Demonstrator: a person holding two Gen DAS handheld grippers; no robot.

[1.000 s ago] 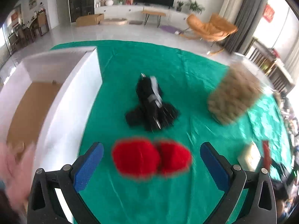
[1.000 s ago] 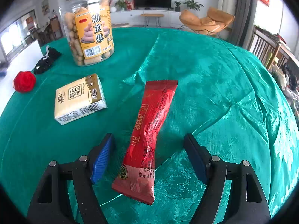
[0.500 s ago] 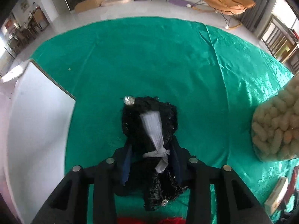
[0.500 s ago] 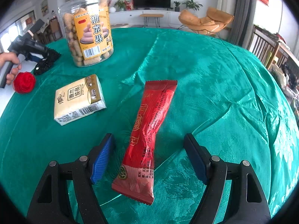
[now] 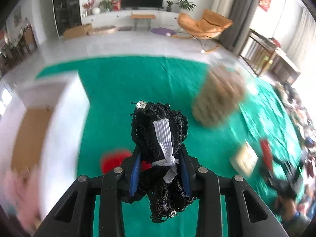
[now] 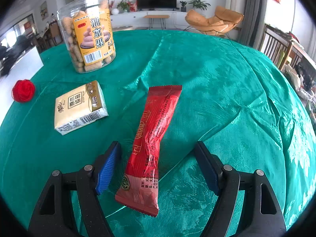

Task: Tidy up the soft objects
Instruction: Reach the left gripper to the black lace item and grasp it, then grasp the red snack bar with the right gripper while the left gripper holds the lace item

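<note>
Left tongs (image 5: 161, 158) clenched on black lace bundle (image 5: 160, 126), right tongs (image 6: 158, 158) released, straddling red packet (image 6: 153, 138)

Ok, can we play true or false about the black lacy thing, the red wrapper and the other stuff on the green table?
1. The left gripper is shut on the black lace bundle. True.
2. The right gripper is squeezing the red snack packet. False: its jaws stand wide open on either side of the packet, not touching it.
3. The snack jar stands upright on the green tablecloth. True.
4. The red yarn flower sits on top of the tissue pack. False: it lies on the cloth, apart from the pack.
5. The tissue pack is inside the white box. False: it lies on the cloth.
</note>
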